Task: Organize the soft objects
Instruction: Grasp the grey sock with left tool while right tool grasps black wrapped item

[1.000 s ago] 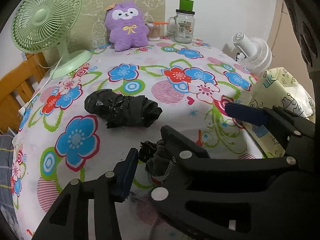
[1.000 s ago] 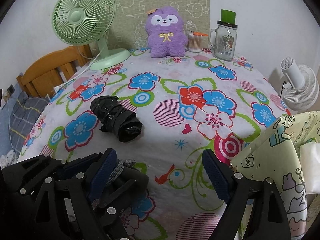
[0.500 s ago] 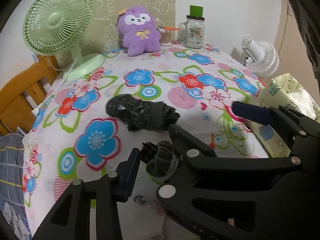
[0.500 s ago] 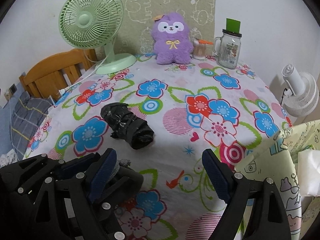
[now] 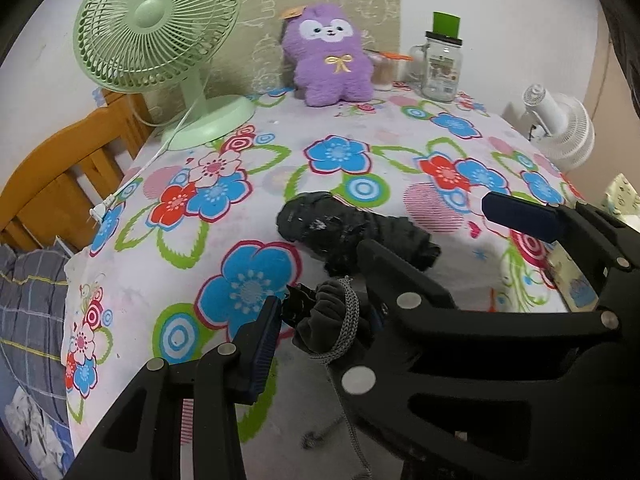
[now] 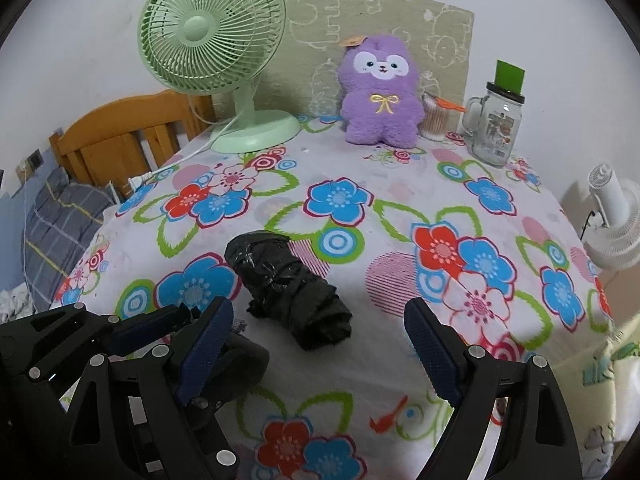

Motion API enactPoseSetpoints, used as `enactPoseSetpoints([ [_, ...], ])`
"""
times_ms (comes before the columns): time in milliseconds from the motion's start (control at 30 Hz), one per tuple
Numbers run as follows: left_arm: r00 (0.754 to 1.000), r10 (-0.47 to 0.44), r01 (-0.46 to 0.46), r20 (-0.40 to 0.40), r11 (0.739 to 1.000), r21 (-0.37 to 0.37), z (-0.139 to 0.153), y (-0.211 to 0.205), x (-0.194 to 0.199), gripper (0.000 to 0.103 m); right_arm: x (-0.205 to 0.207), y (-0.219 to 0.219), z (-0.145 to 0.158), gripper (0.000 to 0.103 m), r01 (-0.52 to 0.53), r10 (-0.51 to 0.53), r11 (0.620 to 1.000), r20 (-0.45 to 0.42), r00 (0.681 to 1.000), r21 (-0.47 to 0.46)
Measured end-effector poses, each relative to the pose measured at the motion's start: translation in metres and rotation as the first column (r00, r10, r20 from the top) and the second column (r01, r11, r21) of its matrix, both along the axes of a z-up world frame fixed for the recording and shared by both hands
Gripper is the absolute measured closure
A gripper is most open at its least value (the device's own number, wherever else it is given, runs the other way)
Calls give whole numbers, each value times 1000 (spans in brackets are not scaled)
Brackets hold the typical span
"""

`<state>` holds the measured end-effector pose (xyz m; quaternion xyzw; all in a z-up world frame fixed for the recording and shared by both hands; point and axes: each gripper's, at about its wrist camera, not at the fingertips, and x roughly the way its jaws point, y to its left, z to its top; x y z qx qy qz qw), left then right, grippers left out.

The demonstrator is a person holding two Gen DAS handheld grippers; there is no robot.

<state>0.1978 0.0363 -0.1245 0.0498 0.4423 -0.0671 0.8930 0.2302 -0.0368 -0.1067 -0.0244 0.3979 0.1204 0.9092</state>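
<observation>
Left gripper [image 5: 320, 320] first: I have it clamped on a small dark grey pouch [image 5: 326, 322] with a braided cord [image 5: 351, 312] wound round its neck. My grip sits at that gathered neck because it is the firmest part of something so limp, and the loose tail of cord trails down toward me. Whether the pouch hangs clear of the cloth [image 5: 400, 128] or brushes it I cannot tell.

My right gripper [image 6: 318, 342] stands wide apart with nothing between its pads. I hold it low beside the left one so it is ready to take the next soft thing, and its near finger crosses in front of my left in the left view.

Taking the pouch as my landmark: the black roll [image 5: 352, 232], crinkled and shiny like rolled plastic or fabric, lies on the cloth just beyond it, aslant, touching nothing else. To my mind it is the next thing to gather.

Far beyond the pouch, against the back wall, the purple plush [image 5: 330, 60] sits upright, already looking tidied. Left of the plush stands the green fan [image 5: 160, 28], its cord running off the cloth's edge. Right of it are a small cup of sticks [image 5: 386, 74] and a glass jar [image 5: 440, 68], hard things that I judge are to stay put.
</observation>
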Motion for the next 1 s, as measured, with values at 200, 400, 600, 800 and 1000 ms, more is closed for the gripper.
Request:
enactPoseSetpoints([
  [200,1000,16,-16,-6,1000,9,-1,6,12,58,18,4,-7,13,9,-9,1000,-13,1000,16],
  [400,999,27,-27,-19,1000,1,-7,13,20,58,30,12,-12,13,-32,32,1000,5,999,-2],
  [600,1000,26,-25,-11,1000,9,-11,14,25,58,41,18,-21,14,-35,35,999,-21,999,-12],
  [800,1000,21,-21,-1,1000,13,-14,14,28,58,54,15,-38,39,-17,19,1000,-103,995,15],
  [1000,1000,22,-22,-2,1000,8,-14,14,28,58,49,19,-36,66,-25,28,999,-103,994,24],
])
